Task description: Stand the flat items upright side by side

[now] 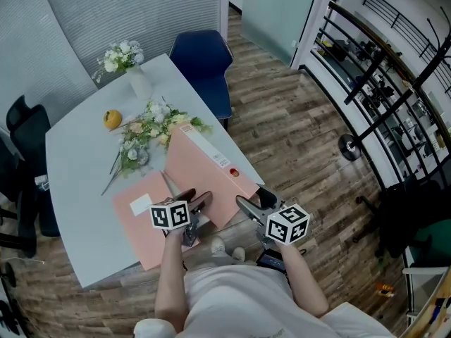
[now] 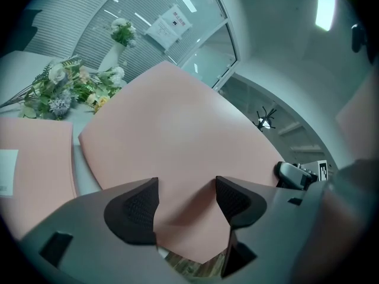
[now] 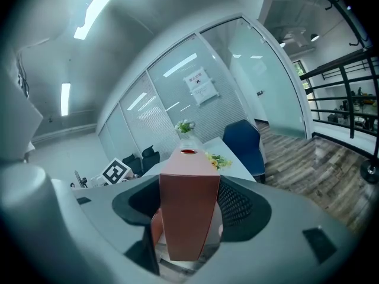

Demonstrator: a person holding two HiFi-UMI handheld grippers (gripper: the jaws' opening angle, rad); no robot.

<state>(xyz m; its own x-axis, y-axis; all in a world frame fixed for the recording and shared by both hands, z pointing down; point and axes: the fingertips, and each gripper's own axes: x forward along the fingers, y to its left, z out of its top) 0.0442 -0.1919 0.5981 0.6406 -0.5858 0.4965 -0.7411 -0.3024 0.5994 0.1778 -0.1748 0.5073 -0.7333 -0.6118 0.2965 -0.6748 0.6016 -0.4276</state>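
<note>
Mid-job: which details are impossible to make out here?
- Lower edge of the raised folder: head view, hidden behind the left gripper and right gripper.
- Left gripper's hold: left gripper view, unclear whether its pads press the folder's corner.
- Print on the flat folder label: too small in head view, cut by the edge in left gripper view.

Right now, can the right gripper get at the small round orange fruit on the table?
Probably not: the right gripper is shut on the raised pink cardboard binder, which blocks the way.
</note>
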